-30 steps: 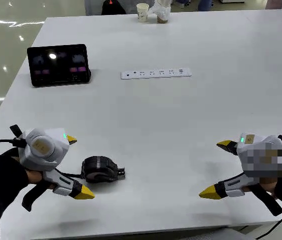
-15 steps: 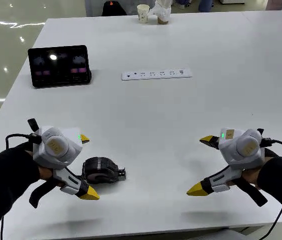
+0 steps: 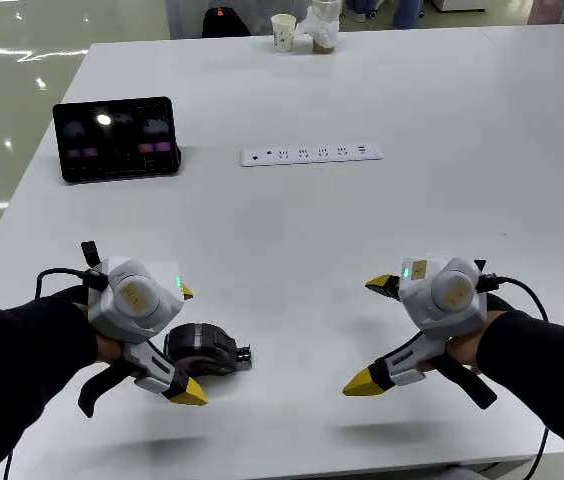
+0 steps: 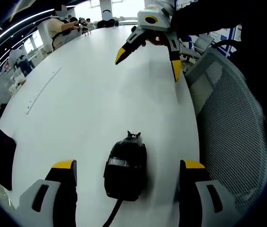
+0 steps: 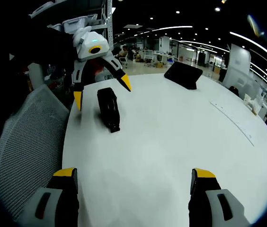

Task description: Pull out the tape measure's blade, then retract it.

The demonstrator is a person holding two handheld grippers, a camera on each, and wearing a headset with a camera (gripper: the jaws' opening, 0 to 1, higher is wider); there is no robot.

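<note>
Left gripper (image 4: 128,164) is spread wide, jaws released, and the tape measure (image 4: 125,169) sits right between them on the desk (image 3: 362,220), with neither yellow tip touching the black case. The blade looks fully wound in, its small hook end pointing away from the left gripper and across toward the right gripper (image 3: 368,333). A dark cord trails from the back of the case toward the left gripper; it may be a wrist strap, though the fisheye view makes that hard to call. In the head view, the tape measure lies near the front edge of the desk on the person's left, partly tucked behind the left gripper's white body.

The right gripper hangs over bare white desk, well apart from the tape measure, jaws parted and holding nothing, tips aimed toward the left side.

Farther back, a dark tablet (image 3: 116,138) stands propped on the left, a white power strip (image 3: 311,153) lies flat mid-desk, and a paper cup (image 3: 283,30) stands at the far edge. A mesh chair (image 4: 228,118) sits beside the near edge.
</note>
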